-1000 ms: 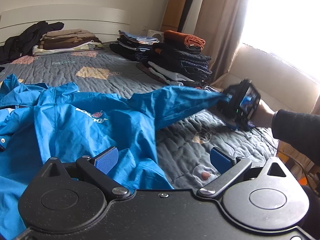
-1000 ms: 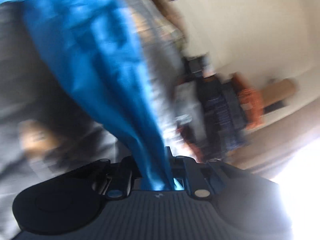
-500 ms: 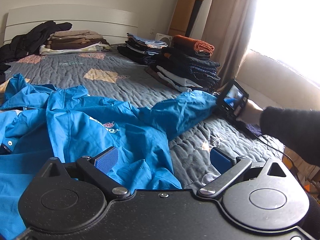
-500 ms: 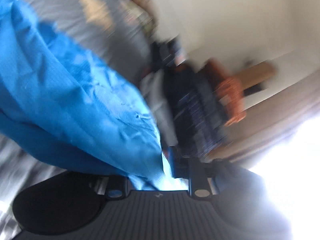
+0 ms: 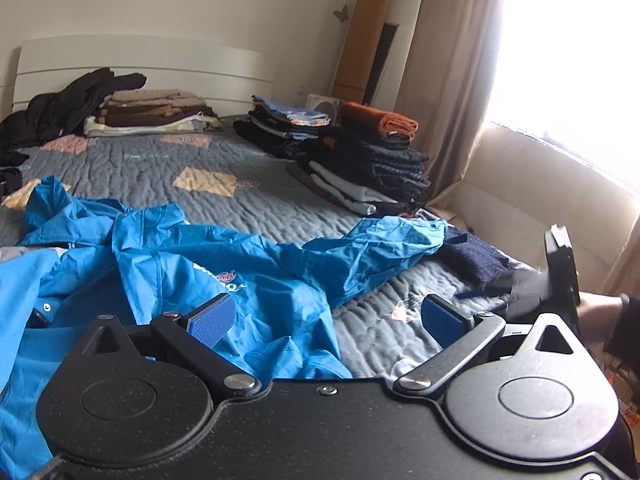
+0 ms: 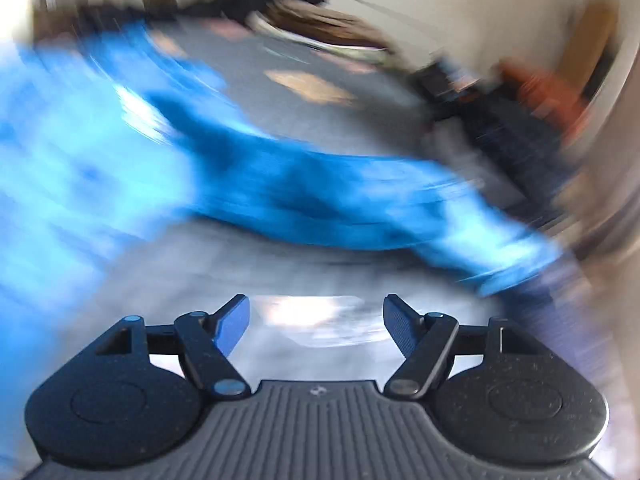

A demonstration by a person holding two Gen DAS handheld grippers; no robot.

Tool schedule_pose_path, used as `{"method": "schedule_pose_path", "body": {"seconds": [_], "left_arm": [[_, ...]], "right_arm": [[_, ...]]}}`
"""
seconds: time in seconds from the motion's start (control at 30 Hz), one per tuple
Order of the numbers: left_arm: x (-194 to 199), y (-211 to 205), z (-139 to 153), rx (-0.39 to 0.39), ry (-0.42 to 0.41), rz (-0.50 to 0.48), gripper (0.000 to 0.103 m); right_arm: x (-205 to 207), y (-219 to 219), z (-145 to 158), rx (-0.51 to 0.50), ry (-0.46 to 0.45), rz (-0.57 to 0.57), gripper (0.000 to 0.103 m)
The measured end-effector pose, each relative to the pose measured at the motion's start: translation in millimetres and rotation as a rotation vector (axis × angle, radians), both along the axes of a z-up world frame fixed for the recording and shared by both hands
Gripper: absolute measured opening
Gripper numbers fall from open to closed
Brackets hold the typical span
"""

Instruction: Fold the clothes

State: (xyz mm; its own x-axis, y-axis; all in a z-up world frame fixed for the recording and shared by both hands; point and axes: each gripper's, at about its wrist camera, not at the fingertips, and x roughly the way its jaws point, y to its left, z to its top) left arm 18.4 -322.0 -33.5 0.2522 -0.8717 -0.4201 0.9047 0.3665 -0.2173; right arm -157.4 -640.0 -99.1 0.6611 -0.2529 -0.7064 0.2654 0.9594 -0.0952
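- Across the grey quilted bed (image 5: 256,204) a blue jacket (image 5: 208,280) is spread in crumpled folds, one sleeve (image 5: 384,244) stretched out toward the window side and lying loose on the quilt.
- Nothing is held by the left gripper (image 5: 326,318): its fingers are parted wide over the jacket's hem.
- The right gripper (image 6: 316,326) is seen with its fingers opening and only quilt between them; the sleeve (image 6: 400,216) lies beyond, untouched.
- A risk is judged: the released sleeve may slump back into creases, so a fold made over it could come out lopsided; a regrasp on a bunched layer would pull the body askew.
- Folded stacks (image 5: 368,160) and the jacket's full outline are shown sharply only by the left wrist view; the right wrist view is heavily blurred, yet the right fingers' empty gap is shown there alone.
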Motion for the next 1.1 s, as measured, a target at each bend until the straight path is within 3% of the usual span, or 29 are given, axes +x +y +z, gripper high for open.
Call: {"method": "schedule_pose_path", "body": {"seconds": [0.1, 0.2, 0.33, 0.5, 0.77, 0.8, 0.83, 0.9, 1.1], "left_arm": [[-15, 13, 6, -0.023, 0.009, 0.012, 0.1], [-32, 29, 6, -0.044, 0.022, 0.017, 0.1], [-44, 36, 6, -0.044, 0.01, 0.023, 0.101], [-46, 35, 8, -0.085, 0.008, 0.024, 0.102], [-27, 30, -23, -0.036, 0.05, 0.045, 0.102], [-23, 29, -27, -0.023, 0.056, 0.055, 0.102], [-19, 28, -29, -0.009, 0.054, 0.066, 0.102], [-15, 25, -31, 0.004, 0.043, 0.076, 0.102], [-19, 28, -25, -0.017, 0.031, 0.069, 0.102]], "right_arm": [[-6, 43, -2, 0.325, -0.082, 0.079, 0.074], [4, 83, -18, 0.446, -0.066, 0.162, 0.074], [38, 94, -38, 0.434, -0.026, 0.14, 0.074], [65, 64, -61, 0.497, -0.027, 0.008, 0.074], [94, 59, -99, 0.534, -0.041, -0.059, 0.074], [93, 58, -99, 0.527, -0.051, -0.055, 0.066], [92, 57, -99, 0.528, -0.059, -0.058, 0.046], [89, 46, -97, 0.576, -0.072, -0.093, 0.016], [66, 20, -72, 0.646, -0.156, -0.18, 0.006]]}}
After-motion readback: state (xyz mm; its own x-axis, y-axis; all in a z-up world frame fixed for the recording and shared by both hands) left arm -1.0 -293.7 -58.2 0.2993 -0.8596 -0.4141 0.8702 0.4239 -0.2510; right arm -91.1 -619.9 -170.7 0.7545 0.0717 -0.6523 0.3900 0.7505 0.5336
